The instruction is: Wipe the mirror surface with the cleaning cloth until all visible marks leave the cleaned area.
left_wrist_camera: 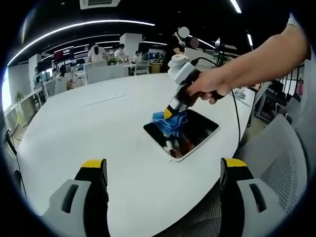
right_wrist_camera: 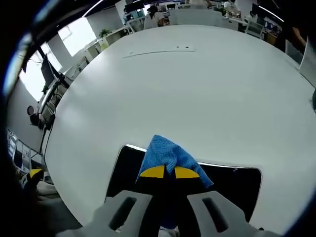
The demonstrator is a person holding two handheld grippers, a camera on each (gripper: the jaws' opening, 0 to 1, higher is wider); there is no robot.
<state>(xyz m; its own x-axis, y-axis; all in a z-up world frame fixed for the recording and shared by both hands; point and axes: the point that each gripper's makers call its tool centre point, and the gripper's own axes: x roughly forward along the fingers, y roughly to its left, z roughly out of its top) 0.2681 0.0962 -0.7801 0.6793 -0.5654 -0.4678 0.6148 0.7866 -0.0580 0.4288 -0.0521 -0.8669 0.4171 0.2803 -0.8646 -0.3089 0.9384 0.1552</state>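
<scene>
- The mirror (left_wrist_camera: 190,133) lies flat on the white table (left_wrist_camera: 98,138), near its edge.
- The right tongs (right_wrist_camera: 170,172) are closed on the blue cloth (right_wrist_camera: 168,155), pressing it onto the mirror's dark glass (right_wrist_camera: 232,185).
- In the left gripper view a hand (left_wrist_camera: 210,88) holds those tongs tilted over the mirror, cloth (left_wrist_camera: 168,122) bunched at the tip.
- The left tongs (left_wrist_camera: 163,170) hang wide open above the table, holding nothing, well apart from the mirror.
- Chairs (left_wrist_camera: 276,158) stand beside the table.
</scene>
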